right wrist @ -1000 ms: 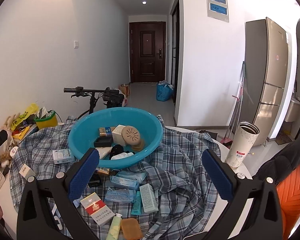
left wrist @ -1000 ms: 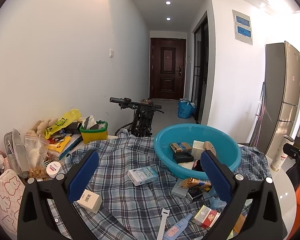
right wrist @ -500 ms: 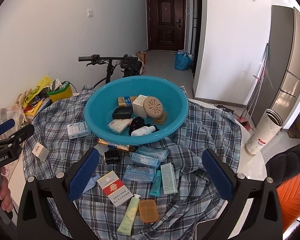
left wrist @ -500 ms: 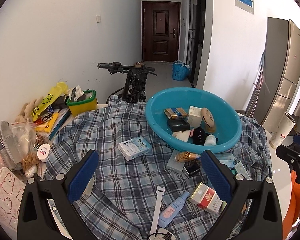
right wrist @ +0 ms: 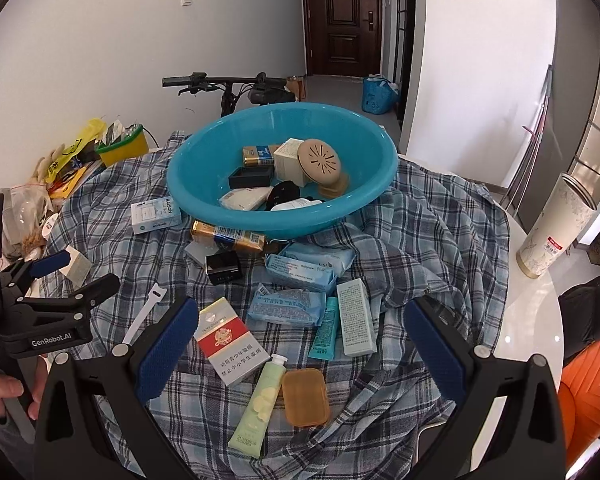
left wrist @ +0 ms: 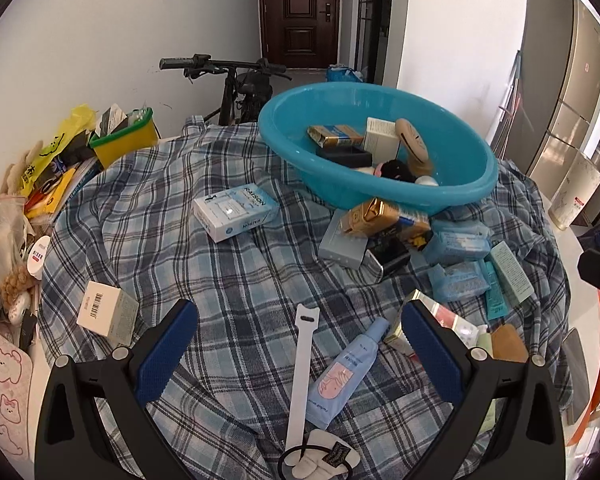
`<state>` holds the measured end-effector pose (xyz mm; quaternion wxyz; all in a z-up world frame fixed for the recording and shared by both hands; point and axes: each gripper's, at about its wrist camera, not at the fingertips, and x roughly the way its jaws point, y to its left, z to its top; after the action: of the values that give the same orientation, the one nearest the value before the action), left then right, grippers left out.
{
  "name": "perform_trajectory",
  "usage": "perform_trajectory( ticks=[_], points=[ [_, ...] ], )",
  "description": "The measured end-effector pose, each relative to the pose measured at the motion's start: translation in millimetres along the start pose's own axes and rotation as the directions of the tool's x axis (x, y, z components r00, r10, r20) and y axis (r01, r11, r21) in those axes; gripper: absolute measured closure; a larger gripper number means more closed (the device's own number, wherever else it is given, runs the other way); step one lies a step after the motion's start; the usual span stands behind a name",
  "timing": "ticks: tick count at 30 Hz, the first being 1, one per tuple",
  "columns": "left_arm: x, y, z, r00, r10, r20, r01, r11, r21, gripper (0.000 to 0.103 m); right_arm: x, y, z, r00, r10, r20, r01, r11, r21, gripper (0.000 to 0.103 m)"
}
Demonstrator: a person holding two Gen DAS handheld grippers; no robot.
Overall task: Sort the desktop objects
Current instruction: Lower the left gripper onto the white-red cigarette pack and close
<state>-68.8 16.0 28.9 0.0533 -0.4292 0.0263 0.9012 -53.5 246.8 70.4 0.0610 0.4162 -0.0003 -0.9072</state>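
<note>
Plaid cloth carries one basin; both grippers' jaws gape wide, empty.

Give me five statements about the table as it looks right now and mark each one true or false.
1. Both grippers are open and hold nothing. True: left gripper, right gripper.
2. The blue basin is empty. False: it holds several boxes and other small items.
3. The red and white cigarette pack lies on the checked cloth. True.
4. The white strap lies inside the basin. False: it lies on the cloth between the left gripper's fingers.
5. The orange soap lies beside the pale green tube. True.
</note>
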Motion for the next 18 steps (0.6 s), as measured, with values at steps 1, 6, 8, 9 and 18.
perform_trajectory(
  ticks=[1,6,8,9,18],
  points=[
    [4.4,-0.7,-3.4,1.000,-0.002,-0.007,0.002,1.000,0.006,0.000,2.1,-0.6,-2.3,1.000,0.003,-0.004,-0.003,1.000,0.001,0.001],
    [16.3,-11.5,-14.3,0.998,-0.048,-0.028,0.050,0.998,0.046,0.000,13.5,-2.8,-15.4,1.000,0.005,-0.019,-0.006,1.000,-0.006,0.001],
    [19.7,-22.7,-18.8,0.993,-0.109,-0.051,0.113,0.990,0.080,0.000,18.7,-5.6,-20.4,0.999,0.010,-0.032,-0.010,1.000,0.002,0.001],
    [21.4,-29.8,-21.0,0.989,-0.134,-0.066,0.141,0.985,0.101,0.000,20.9,-7.6,-22.7,0.999,0.012,-0.039,-0.012,1.000,0.008,0.001],
    [31.1,-96.8,-35.9,0.960,-0.255,-0.111,0.278,0.878,0.389,0.000,25.1,-34.2,-36.3,0.999,-0.018,-0.051,0.021,0.999,0.047,0.001]
  ],
)
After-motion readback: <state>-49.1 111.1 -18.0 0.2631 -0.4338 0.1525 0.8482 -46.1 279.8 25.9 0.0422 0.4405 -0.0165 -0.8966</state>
